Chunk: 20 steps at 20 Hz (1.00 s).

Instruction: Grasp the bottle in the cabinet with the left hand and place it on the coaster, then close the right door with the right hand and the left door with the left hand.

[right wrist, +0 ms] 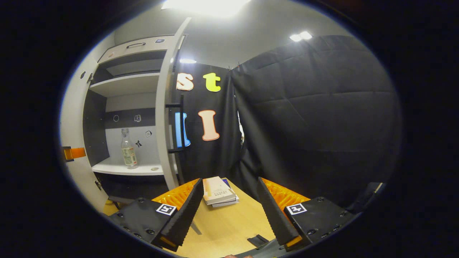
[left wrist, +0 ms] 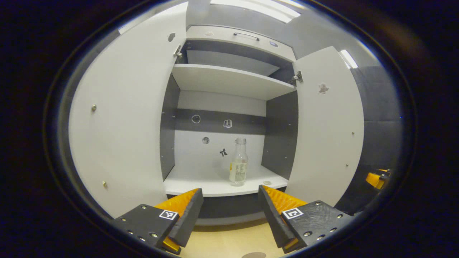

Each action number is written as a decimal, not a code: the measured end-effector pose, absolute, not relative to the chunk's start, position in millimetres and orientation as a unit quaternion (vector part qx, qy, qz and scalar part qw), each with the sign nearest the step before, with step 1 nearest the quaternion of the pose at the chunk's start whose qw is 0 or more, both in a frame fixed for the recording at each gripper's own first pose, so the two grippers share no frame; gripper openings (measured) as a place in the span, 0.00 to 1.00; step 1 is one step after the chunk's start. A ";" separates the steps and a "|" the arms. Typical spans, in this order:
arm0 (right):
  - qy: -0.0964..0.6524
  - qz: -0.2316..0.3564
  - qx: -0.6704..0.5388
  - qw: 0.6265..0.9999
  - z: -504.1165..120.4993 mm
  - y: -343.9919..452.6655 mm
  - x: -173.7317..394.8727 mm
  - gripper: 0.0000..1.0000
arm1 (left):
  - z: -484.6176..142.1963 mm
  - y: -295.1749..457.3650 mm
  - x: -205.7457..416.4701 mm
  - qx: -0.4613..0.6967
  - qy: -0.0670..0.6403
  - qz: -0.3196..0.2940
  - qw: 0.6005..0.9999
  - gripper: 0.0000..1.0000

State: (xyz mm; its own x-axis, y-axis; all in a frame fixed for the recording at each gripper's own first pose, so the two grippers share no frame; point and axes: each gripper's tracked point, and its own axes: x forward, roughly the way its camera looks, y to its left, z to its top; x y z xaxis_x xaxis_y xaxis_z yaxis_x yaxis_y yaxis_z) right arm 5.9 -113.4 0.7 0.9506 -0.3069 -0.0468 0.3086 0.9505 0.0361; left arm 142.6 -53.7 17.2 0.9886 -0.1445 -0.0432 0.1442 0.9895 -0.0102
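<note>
A clear bottle (left wrist: 239,162) stands upright on the lower shelf (left wrist: 200,182) of an open cabinet (left wrist: 235,36), just above the centre of the left gripper view and straight ahead of the left gripper (left wrist: 230,209), whose two fingers are spread wide at the bottom of the frame with nothing between them. The bottle's long axis runs vertical, its neck up, and it sits slightly right of the midline between the jaws and well apart from them, so the reach ahead looks to be a forward move into the cabinet with a small shift right. In the right gripper view the same bottle (right wrist: 128,149) appears at the middle left of the frame, off to the side of the right gripper (right wrist: 229,209), which is also wide open and empty above a wooden table (right wrist: 229,225); the left gripper seems the better placed of the two. Counted: one bottle, two doors, the left door (left wrist: 122,118) and the right door (left wrist: 328,129) both swung open, two shelves in view, one small stack of books (right wrist: 218,191) on the table. A dark round patch at the bottom edge of the left gripper view may be the coaster (left wrist: 254,255), though it is too cropped to be sure.
</note>
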 end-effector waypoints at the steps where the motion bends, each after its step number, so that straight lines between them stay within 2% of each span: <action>1: 0.015 -0.166 0.021 0.986 4.3 -122.4 9.0 0.92 | 22.0 -57.1 156.2 -0.001 0.021 -0.079 0.997 0.90; 3: 0.012 -0.184 0.022 0.983 6.1 -138.6 16.6 0.95 | 28.8 -64.5 183.8 0.004 0.023 -0.088 0.996 0.90; 6: 0.006 -0.205 0.027 0.978 6.4 -159.7 25.8 0.92 | 38.7 -76.8 220.2 0.004 0.024 -0.100 0.995 0.90; 8: 0.005 -0.214 0.035 0.976 5.6 -170.5 33.3 0.92 | 42.9 -84.5 242.9 0.001 0.024 -0.104 0.994 0.88; 15: -0.001 -0.237 0.041 0.971 3.2 -201.8 50.9 0.92 | 56.7 -103.6 313.7 0.015 0.013 -0.104 0.994 0.90; 16: 0.000 -0.240 0.043 0.970 0.0 -204.9 51.0 0.95 | 55.0 -106.8 324.2 0.017 0.010 -0.107 0.994 0.91; 19: 0.005 -0.249 0.044 0.968 -6.9 -215.5 55.4 0.95 | 50.0 -114.7 348.9 0.009 -0.001 -0.116 0.993 0.88; 20: 0.007 -0.253 0.044 0.966 -9.5 -220.4 56.2 0.92 | 48.6 -116.2 356.6 0.011 -0.003 -0.117 0.993 0.89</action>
State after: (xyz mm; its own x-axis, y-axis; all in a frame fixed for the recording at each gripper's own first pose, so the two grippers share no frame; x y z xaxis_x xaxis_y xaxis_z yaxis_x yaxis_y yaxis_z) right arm 56.2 -220.4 -9.5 0.8720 -0.4883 -0.0357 0.4895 0.8682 0.0811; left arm 356.6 -116.2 48.6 0.9726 -0.2326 0.0026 0.2325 0.9723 0.0220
